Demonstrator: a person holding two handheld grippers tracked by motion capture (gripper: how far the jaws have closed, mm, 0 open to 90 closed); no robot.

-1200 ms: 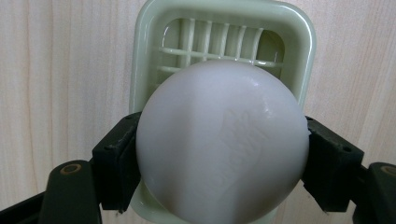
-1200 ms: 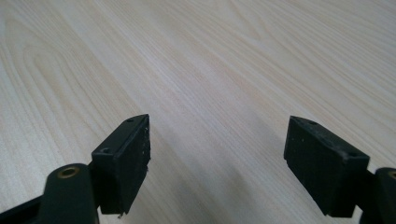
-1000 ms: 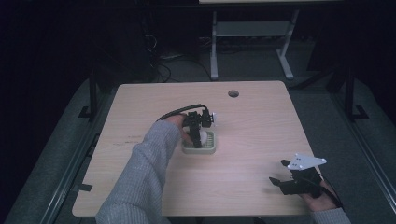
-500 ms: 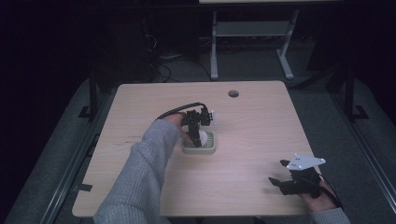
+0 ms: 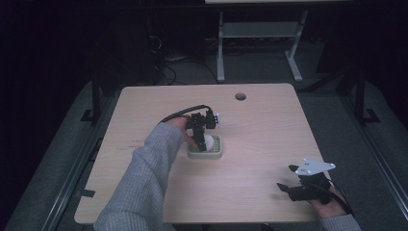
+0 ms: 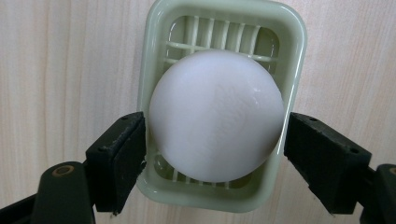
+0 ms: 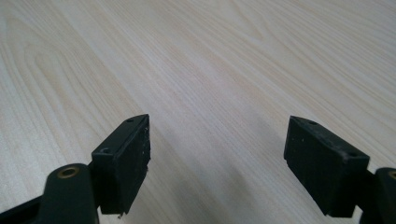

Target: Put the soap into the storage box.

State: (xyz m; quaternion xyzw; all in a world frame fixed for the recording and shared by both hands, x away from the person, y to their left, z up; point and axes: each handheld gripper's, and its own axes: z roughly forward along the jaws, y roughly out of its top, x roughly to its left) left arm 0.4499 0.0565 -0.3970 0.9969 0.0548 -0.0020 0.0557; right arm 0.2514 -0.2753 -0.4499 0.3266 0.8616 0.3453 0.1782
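Item: one white soap bar, rounded, nearly circular in outline from above, so no clear long axis could be told; a faint embossed mark showed on its upper face. It sat in one pale green soap dish, a rounded rectangle with a slatted floor, its long axis running top to bottom in the left gripper view. In the high view the soap and dish lay at the centre of the frame, mid-worktop.

Left tongs: one pair, black, straddling the soap from above. The left jaw stood against or just beside the soap's edge, while the right jaw stood just off it with a thin gap; the tongs were spread, not clenched. In the high view the left tongs were at frame centre, at the end of a grey sleeve, with a black cable looping behind.

Right tongs: one pair, black, jaws wide apart, released, with bare wood between them. In the high view the right tongs were at the lower right of the frame, near the worktop's front edge, well apart from the dish.

Surface: one light wood-grain worktop with one round cable hole near its far edge.

Room: dark, grey floor, and a pale metal table frame at the top of the frame.
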